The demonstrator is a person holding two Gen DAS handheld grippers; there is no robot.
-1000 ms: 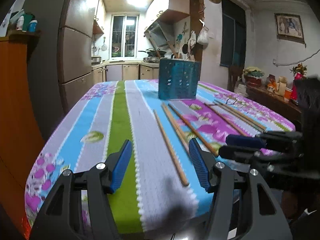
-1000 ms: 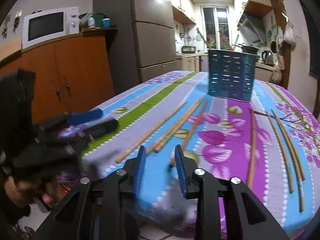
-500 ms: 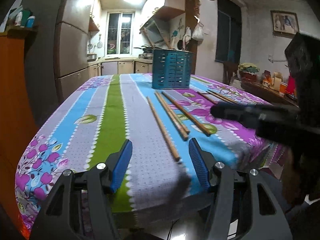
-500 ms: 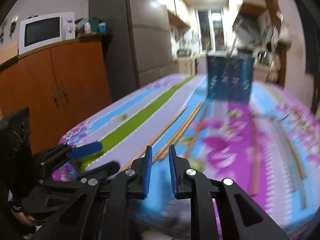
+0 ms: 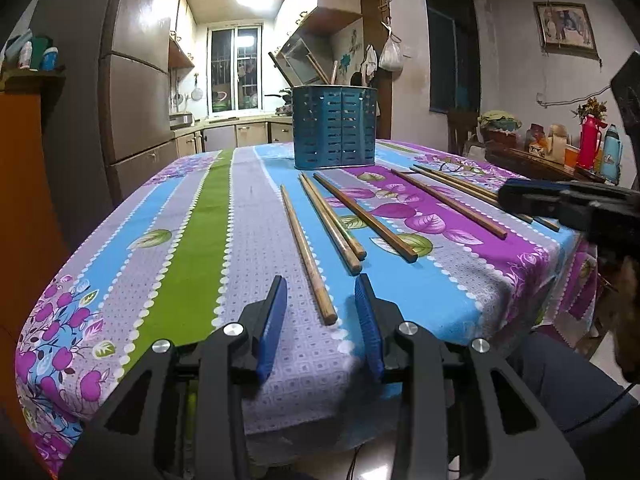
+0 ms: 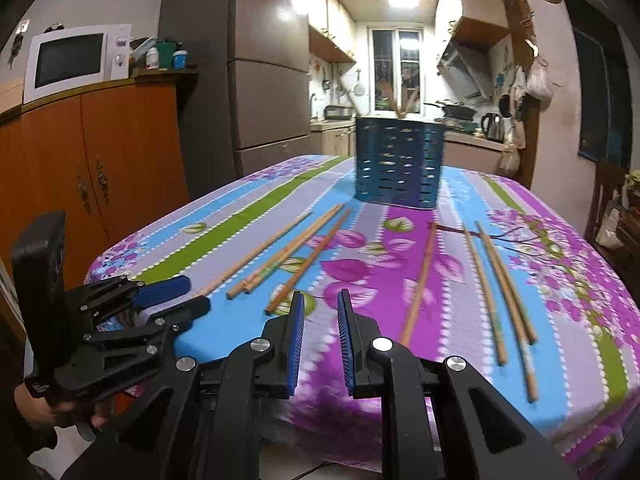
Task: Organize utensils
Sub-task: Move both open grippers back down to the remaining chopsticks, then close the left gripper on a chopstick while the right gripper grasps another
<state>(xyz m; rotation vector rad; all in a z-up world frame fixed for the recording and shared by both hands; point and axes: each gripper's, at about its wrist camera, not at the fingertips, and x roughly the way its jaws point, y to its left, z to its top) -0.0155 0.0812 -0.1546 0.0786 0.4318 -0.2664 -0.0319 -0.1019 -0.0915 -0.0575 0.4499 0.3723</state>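
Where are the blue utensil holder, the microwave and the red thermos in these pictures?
blue utensil holder (image 5: 334, 128), left wrist view, on its slotted front wall.
microwave (image 6: 72, 62), right wrist view, on its dark door window.
red thermos (image 5: 589, 142), left wrist view, on its body.

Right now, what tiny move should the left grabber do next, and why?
Probably ease forward so its closing jaws straddle the nearest chopstick. The left gripper holds nothing, and that stick's near end lies just ahead of its fingertips. The blue holder waits at the far end.
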